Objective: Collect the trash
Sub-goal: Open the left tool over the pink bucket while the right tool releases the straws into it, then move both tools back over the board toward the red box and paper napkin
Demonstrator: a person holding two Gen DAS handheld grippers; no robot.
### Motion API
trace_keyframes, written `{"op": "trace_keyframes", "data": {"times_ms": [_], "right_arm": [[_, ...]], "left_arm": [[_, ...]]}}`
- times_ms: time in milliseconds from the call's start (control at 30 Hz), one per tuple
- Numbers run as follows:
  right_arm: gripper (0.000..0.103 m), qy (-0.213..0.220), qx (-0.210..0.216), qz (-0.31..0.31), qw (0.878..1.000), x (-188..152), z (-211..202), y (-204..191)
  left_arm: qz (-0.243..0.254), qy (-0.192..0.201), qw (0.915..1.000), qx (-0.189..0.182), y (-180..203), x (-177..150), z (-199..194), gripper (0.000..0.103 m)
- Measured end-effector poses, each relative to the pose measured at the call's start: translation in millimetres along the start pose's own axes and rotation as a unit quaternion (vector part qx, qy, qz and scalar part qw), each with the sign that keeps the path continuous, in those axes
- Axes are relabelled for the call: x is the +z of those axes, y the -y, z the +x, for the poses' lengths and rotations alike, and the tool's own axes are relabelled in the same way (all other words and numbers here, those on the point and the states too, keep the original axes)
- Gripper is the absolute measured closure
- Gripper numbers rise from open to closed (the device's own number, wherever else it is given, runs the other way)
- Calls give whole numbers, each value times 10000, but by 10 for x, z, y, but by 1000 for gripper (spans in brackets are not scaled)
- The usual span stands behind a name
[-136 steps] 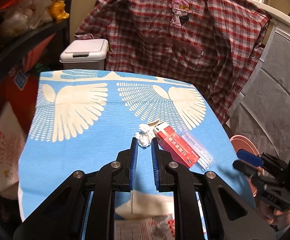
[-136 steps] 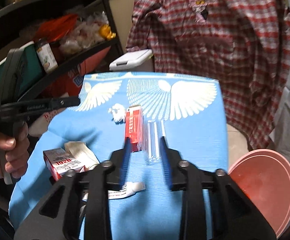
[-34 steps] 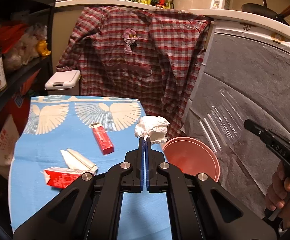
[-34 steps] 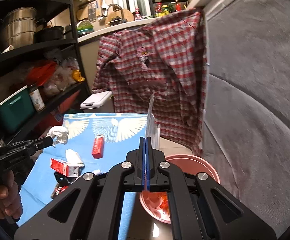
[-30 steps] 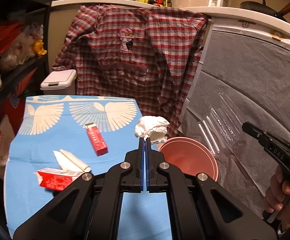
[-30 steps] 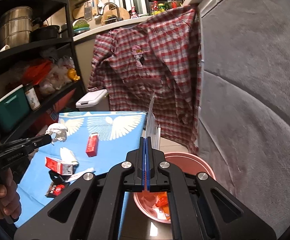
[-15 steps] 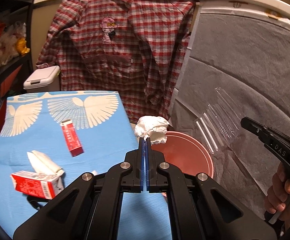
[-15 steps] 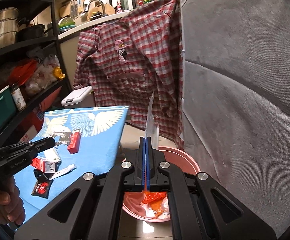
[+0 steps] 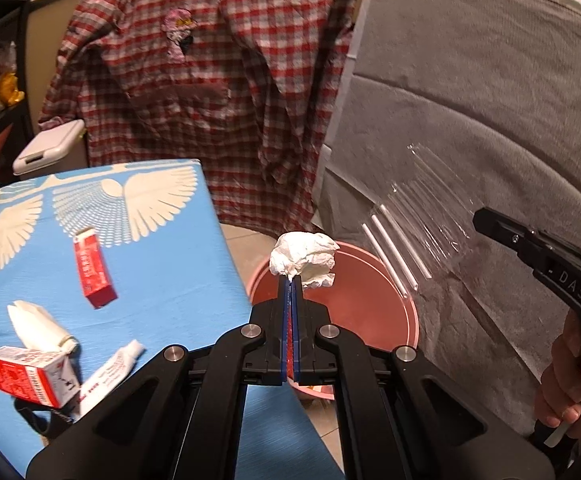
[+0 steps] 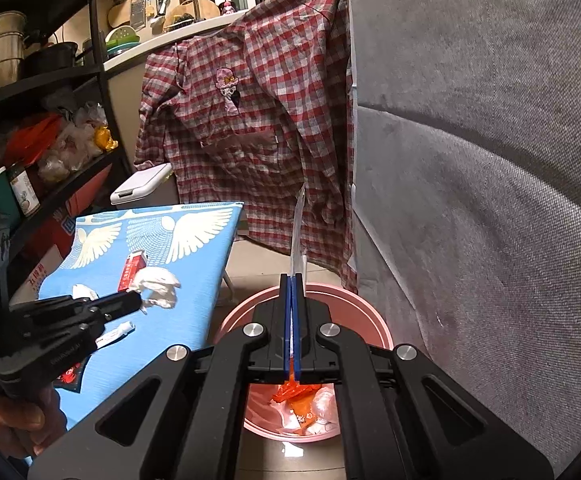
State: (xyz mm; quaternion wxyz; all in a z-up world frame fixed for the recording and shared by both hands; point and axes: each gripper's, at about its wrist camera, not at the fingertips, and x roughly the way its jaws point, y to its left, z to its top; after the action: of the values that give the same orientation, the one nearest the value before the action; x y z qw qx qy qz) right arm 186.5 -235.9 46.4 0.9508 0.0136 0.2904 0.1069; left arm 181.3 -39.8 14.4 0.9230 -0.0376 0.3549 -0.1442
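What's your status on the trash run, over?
Left gripper shut on tissue wad; right gripper shut on clear wrapper. Both near pink bin. Nothing blocking.

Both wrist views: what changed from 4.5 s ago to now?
The left tool closed on the crumpled tissue and lifted it off the blue cloth toward the pink bin. The right tool closed on the clear plastic wrapper and carried it over the bin too. Nothing has been dropped yet. The red box, small carton and tube stayed on the cloth.
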Motion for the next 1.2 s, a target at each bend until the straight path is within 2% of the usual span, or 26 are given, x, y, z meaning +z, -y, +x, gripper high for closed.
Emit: {"op": "trace_keyframes", "data": {"times_ms": [467, 533, 567, 600, 633, 667, 700, 1000, 1200], "right_arm": [[102, -161, -61, 72, 9998, -4, 98, 121], [98, -244, -73, 68, 9997, -5, 132, 125], [97, -298, -125, 70, 9995, -7, 151, 128], [88, -324, -161, 86, 9993, -9, 159, 136], [81, -315, -181, 117, 9993, -8, 151, 147], [71, -293, -193, 147, 9993, -13, 132, 154], [69, -272, -208, 179, 9993, -10, 115, 164], [68, -1, -171, 206, 9996, 39, -69, 55], [68, 281, 53, 169, 9994, 132, -269, -214]], "left_arm": [[40, -196, 9995, -263, 188, 46, 293, 102], [39, -251, 9993, -282, 212, 51, 333, 102], [10, -280, 9992, -288, 213, 50, 352, 97], [-18, -305, 9991, -303, 209, 48, 364, 87], [-67, -297, 9991, -303, 195, 47, 362, 84], [-106, -269, 9992, -292, 180, 50, 346, 83], [-126, -261, 9992, -290, 171, 53, 334, 83], [-134, 151, 9995, -251, 92, 105, -19, 83], [-18, 556, 9984, -41, -68, 143, -490, 83]]}}
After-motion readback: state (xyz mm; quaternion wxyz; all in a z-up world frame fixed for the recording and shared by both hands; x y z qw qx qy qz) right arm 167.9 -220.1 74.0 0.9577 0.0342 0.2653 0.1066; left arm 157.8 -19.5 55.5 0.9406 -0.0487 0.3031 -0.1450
